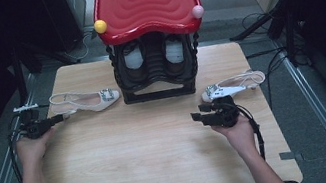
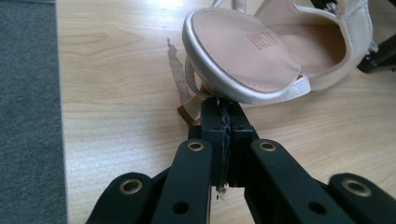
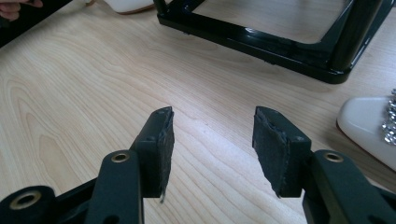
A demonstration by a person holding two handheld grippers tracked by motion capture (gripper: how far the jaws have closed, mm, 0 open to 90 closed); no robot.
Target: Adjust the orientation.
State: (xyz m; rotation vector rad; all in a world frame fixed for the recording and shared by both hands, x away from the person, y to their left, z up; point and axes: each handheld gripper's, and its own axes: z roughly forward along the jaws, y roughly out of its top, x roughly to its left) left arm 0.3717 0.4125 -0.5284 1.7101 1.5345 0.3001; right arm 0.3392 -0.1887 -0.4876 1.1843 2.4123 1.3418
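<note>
Gripping: the left gripper (image 2: 223,122) has its black jaws pressed together at the heel end of the cream slingback shoe with a jewelled buckle (image 1: 85,100); whether the thin heel strap is pinched between them cannot be told.
Left shoe: lies on the pale wooden table (image 1: 161,152), left of the black shoe rack with a red wavy top (image 1: 150,32), toe toward the rack.
Right gripper: the right gripper (image 3: 212,140) hovers above bare wood, jaws apart, nothing between them.
Right shoe: a matching white jewelled shoe (image 1: 231,87) lies just beyond that gripper, right of the rack.
Rack: a pair of dark shoes with white insoles (image 1: 152,55) stands inside.
</note>
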